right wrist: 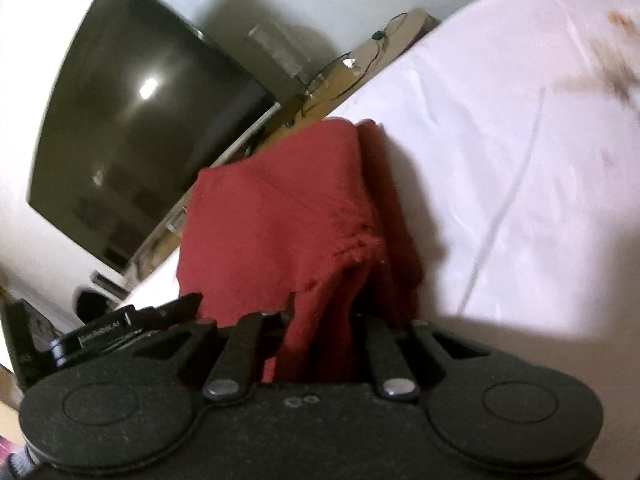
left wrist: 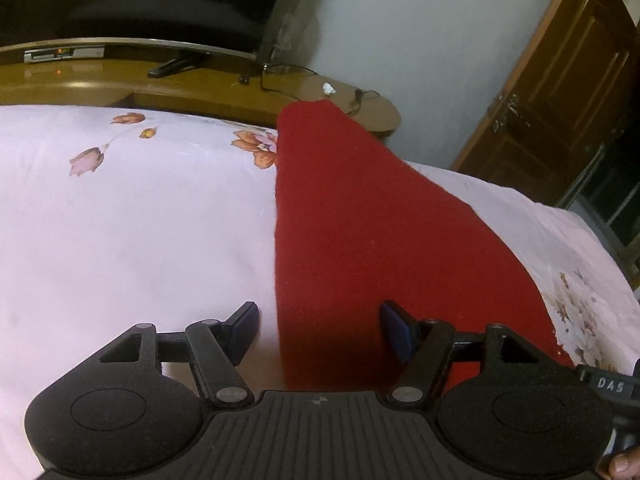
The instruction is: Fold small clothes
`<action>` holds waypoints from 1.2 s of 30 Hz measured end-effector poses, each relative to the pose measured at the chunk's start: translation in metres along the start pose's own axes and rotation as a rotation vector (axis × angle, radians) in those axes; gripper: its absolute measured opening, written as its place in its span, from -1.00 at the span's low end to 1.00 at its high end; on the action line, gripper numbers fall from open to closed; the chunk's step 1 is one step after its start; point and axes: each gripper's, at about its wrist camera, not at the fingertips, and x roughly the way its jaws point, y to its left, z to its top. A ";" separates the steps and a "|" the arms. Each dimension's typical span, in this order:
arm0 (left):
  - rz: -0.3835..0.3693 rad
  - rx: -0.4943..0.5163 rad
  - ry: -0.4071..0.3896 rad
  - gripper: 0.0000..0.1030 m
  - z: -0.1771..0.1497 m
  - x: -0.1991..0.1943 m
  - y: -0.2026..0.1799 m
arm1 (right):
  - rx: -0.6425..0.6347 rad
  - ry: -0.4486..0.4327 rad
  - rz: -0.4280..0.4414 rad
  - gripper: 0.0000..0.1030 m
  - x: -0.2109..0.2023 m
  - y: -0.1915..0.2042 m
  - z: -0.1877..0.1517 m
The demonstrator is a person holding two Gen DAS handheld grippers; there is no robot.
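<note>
A red knitted cloth (left wrist: 360, 216) lies in a long strip on the bed, running from my left gripper toward the far edge. My left gripper (left wrist: 320, 322) hovers open over the strip's near end; its left fingertip (left wrist: 245, 318) is over the sheet and its right one over the cloth, neither pressing. In the right wrist view the same red cloth (right wrist: 276, 208) is lifted and folded over, its frayed edge bunched between the fingers. My right gripper (right wrist: 320, 320) is shut on that bunched end, which hides its pads.
The bed has a pale floral sheet (left wrist: 120, 220). Beyond its far edge stands a wooden TV cabinet (left wrist: 248, 88) with cables and a dark television (right wrist: 132, 120). A brown door (left wrist: 560, 100) is at the right. Part of the other gripper (right wrist: 100, 332) shows at the left.
</note>
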 end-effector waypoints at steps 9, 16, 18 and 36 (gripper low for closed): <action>-0.042 -0.022 -0.099 0.31 0.027 -0.023 0.022 | -0.090 -0.147 -0.032 0.09 -0.036 0.010 0.034; -0.087 -0.038 -0.045 0.31 0.045 0.013 0.027 | 0.004 -0.064 0.032 -0.28 0.017 -0.015 0.093; -0.102 -0.049 -0.036 0.31 0.044 0.021 0.028 | -0.002 -0.028 0.051 -0.28 0.030 -0.020 0.100; 0.039 -0.009 -0.016 0.17 0.045 0.046 0.001 | -0.241 -0.195 -0.395 -0.98 0.036 0.003 0.055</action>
